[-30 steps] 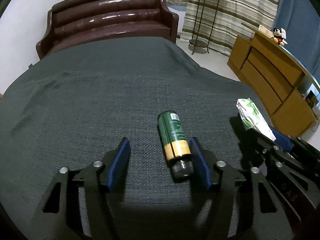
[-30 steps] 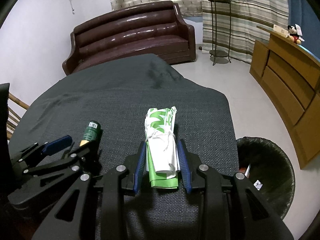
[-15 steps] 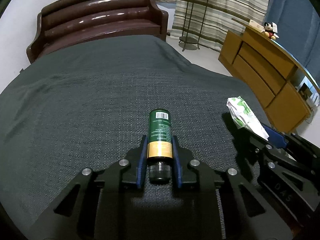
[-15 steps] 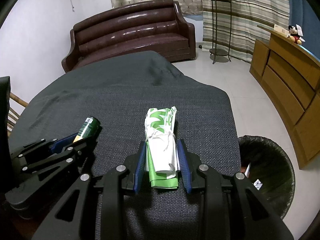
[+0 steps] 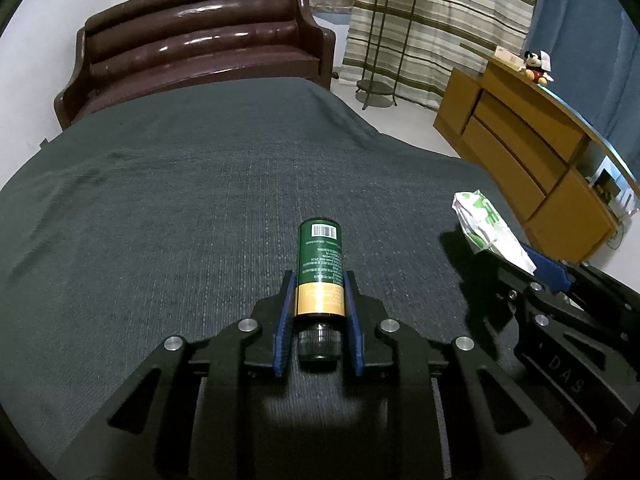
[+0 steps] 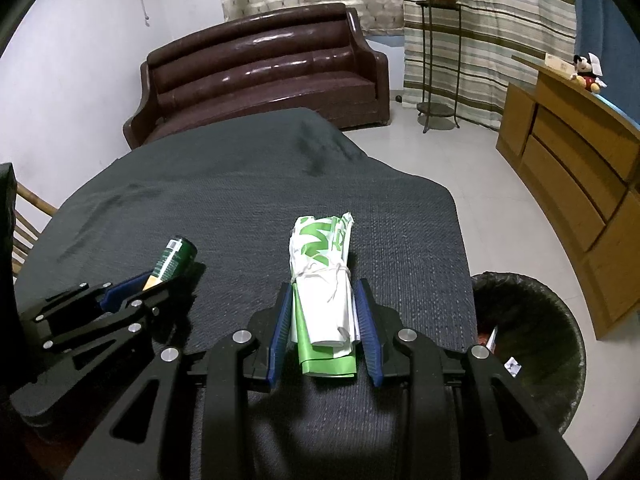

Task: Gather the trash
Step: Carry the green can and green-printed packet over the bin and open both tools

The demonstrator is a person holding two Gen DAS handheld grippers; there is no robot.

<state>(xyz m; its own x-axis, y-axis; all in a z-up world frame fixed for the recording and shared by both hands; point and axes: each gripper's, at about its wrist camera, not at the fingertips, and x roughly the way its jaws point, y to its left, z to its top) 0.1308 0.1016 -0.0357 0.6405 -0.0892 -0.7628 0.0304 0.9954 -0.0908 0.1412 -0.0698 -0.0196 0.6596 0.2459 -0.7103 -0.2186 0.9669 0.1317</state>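
A green bottle [image 5: 320,264] with a gold band and black cap sits between the blue pads of my left gripper [image 5: 319,276], which is shut on it just above the dark tablecloth [image 5: 180,200]. The right wrist view shows this bottle [image 6: 176,258] tilted up in the left gripper [image 6: 136,284]. My right gripper [image 6: 323,285] is shut on a rolled green-and-white paper bundle [image 6: 322,264] tied with string. From the left wrist view the bundle [image 5: 486,226] sticks out of the right gripper [image 5: 548,272] at the table's right side.
A black-lined trash bin [image 6: 532,344] stands on the floor just off the table's right edge, with scraps inside. A brown sofa [image 5: 200,48] is beyond the table, a wooden cabinet [image 5: 520,152] to the right, and a plant stand [image 6: 438,60] by the curtain.
My left gripper's jaws closed onto the green bottle, which lay loose between open fingers a second ago, and its far end now tilts up. The right gripper kept still with the bundle.
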